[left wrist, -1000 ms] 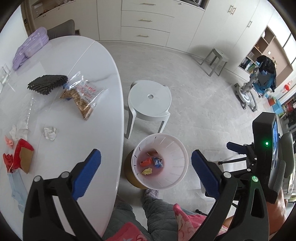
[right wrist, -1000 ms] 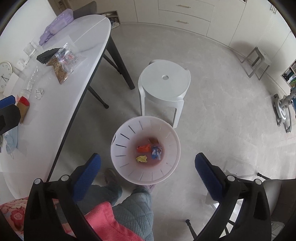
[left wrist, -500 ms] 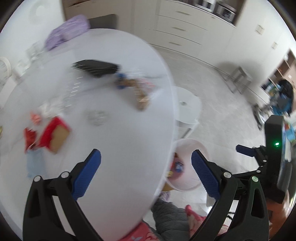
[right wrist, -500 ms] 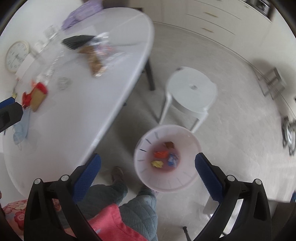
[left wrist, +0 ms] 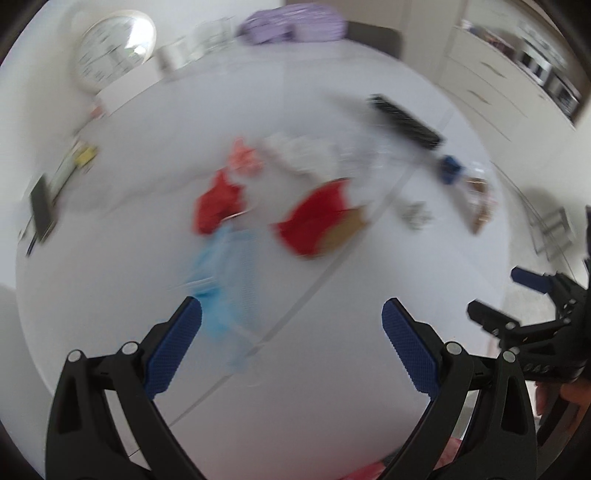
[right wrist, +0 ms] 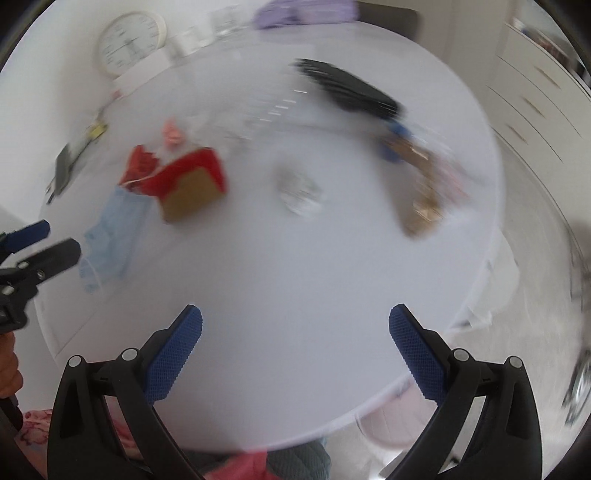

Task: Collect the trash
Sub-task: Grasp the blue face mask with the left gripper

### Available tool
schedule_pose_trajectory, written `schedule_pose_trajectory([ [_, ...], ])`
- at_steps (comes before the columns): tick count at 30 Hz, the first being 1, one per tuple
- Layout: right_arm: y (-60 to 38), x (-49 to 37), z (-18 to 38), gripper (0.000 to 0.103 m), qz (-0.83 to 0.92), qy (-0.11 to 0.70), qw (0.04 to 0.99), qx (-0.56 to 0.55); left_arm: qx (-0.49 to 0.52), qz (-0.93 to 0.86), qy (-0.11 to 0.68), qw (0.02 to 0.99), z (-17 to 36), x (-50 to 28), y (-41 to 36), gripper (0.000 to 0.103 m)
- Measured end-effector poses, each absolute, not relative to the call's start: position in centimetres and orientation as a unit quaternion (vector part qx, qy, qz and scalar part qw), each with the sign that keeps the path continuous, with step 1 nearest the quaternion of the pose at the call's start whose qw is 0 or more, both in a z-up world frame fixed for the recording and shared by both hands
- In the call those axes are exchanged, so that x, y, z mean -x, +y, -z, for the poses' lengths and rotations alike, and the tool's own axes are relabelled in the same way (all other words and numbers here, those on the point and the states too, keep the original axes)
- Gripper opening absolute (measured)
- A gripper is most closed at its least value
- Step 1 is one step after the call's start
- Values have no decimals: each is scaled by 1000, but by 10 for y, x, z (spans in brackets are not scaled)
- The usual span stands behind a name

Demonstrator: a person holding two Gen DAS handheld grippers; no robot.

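Both views are motion-blurred and look down on the white table (left wrist: 332,369) (right wrist: 295,295). Trash lies on it: a blue face mask (left wrist: 225,273) (right wrist: 110,236), a red and brown carton (left wrist: 321,221) (right wrist: 192,181), a crumpled red wrapper (left wrist: 216,206) (right wrist: 138,162), a pink scrap (left wrist: 243,158) (right wrist: 173,134) and a crumpled silver foil (left wrist: 417,216) (right wrist: 299,190). My left gripper (left wrist: 291,321) hangs open just short of the mask, empty. My right gripper (right wrist: 295,325) is open and empty above bare table, well short of the foil. The bin rim (right wrist: 384,428) peeks out under the table edge.
A black comb-like object (left wrist: 406,122) (right wrist: 351,90), a snack bag (left wrist: 476,199) (right wrist: 421,184), a purple pack (left wrist: 291,22) (right wrist: 306,11) and a wall clock (left wrist: 114,48) (right wrist: 129,40) sit farther back. A phone-like item (left wrist: 42,206) lies at the left. Cabinets (right wrist: 535,92) stand on the right.
Both grippers have swung left from the bin on the floor to over the table. The trash pile now sits ahead of them. Both stay open and empty.
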State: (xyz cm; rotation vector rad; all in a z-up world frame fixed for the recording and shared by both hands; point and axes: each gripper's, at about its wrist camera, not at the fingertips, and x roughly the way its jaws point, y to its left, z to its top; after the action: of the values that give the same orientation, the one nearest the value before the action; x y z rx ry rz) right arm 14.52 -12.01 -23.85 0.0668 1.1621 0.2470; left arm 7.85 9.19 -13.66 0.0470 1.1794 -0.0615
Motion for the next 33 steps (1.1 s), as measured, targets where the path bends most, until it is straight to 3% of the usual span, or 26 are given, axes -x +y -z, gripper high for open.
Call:
schedule_pose_trajectory([
  [8,-51,-193,224,100,-239,513,818,102,54,-13,585,809,168,-92,150,94],
  [18,-23,-227,222,100,-374,481,754,245,74,-48,628,773,226,-123,150,93],
  [20,-19,-230,223,100,-400,472,738,269,73,-49,635,767,232,-125,150,80],
  [22,-13,-232,223,100,-427,458,718,303,70,-48,644,760,238,-128,150,57],
  [25,-1,-232,224,100,-460,435,687,357,48,-47,641,764,239,-128,149,34],
  [27,10,-230,228,100,-482,415,659,400,35,-35,640,767,238,-126,148,24],
  [30,27,-225,239,100,-510,387,615,460,46,-15,646,762,235,-122,151,15],
  [33,40,-220,251,99,-528,361,578,507,43,8,642,765,226,-116,151,14],
])
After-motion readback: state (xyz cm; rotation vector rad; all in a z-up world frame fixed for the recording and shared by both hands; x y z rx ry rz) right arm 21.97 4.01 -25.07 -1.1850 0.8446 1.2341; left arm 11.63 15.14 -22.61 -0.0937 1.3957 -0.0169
